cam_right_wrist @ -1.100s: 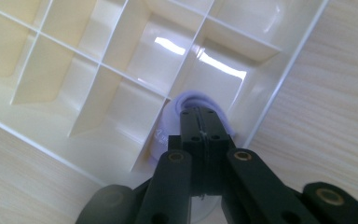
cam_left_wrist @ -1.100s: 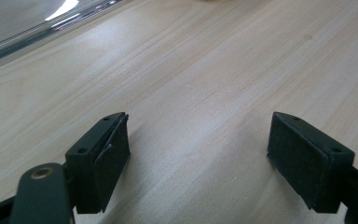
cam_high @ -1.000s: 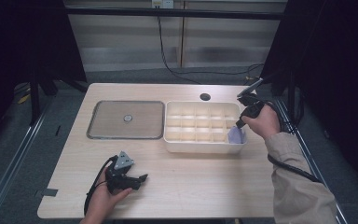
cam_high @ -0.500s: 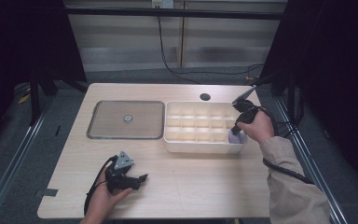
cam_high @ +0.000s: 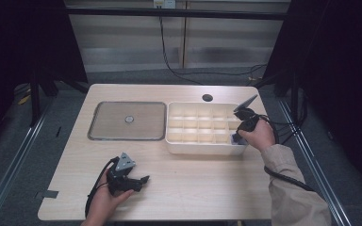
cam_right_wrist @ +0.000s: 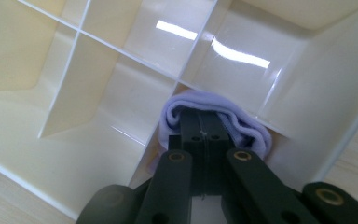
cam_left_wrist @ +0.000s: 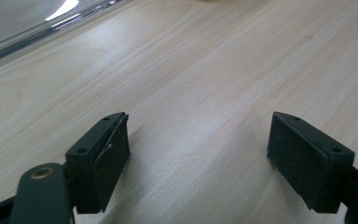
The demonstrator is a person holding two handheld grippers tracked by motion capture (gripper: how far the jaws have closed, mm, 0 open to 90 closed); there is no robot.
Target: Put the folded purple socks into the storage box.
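A white compartment tray (cam_high: 202,149) stands on the right half of the wooden table. My right gripper (cam_high: 237,137) dips into its near right corner compartment (cam_right_wrist: 303,88). Its jaws are shut, and a pale purple cloth (cam_right_wrist: 247,128) is bunched around their tips (cam_right_wrist: 200,122). The same cloth (cam_high: 240,140) is a small purple patch under the hand in the high view. My left gripper (cam_high: 141,181) rests on the table near the front edge. Its jaws stand wide open (cam_left_wrist: 198,156) over bare wood, with nothing between them.
A flat metal tray (cam_high: 99,120) lies left of the white tray, with a small round thing (cam_high: 129,119) at its middle. A cable hole (cam_high: 207,98) sits at the table's far side. Cables trail from both grippers.
My right hand has sunk toward the tray's corner compartment with the cloth at the jaw tips. The left gripper has stayed where it was.
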